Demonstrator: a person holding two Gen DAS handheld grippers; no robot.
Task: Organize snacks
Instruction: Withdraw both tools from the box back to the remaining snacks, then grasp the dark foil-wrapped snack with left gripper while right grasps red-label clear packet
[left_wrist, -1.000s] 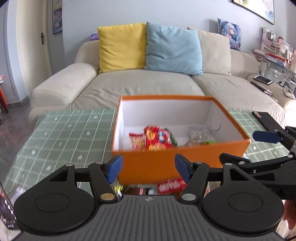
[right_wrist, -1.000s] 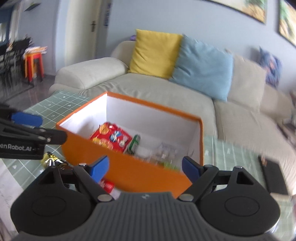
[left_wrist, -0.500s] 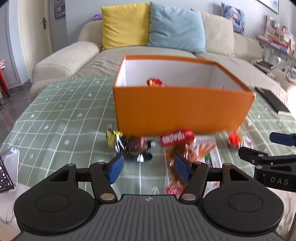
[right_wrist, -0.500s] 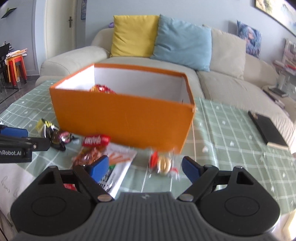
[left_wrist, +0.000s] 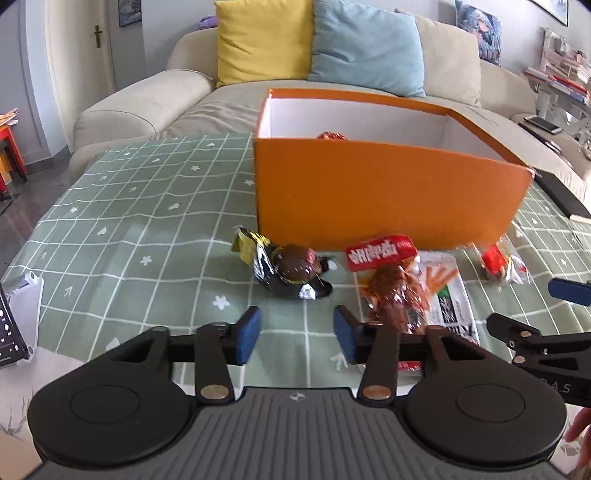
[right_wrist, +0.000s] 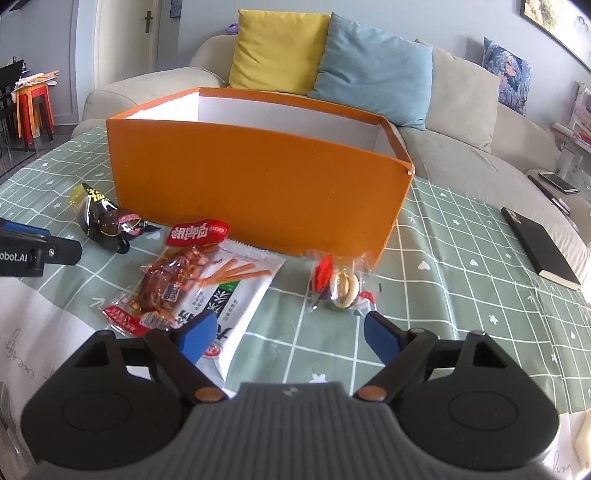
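I hold my left gripper low over the green checked tablecloth, its jaws apart with nothing between them and just now closing in, aimed at the dark foil-wrapped chocolate beside the orange box. My right gripper hangs with jaws wide apart, empty, near the clear-wrapped pastry. A red meat-snack packet lies overlapping a white snack bag between them.
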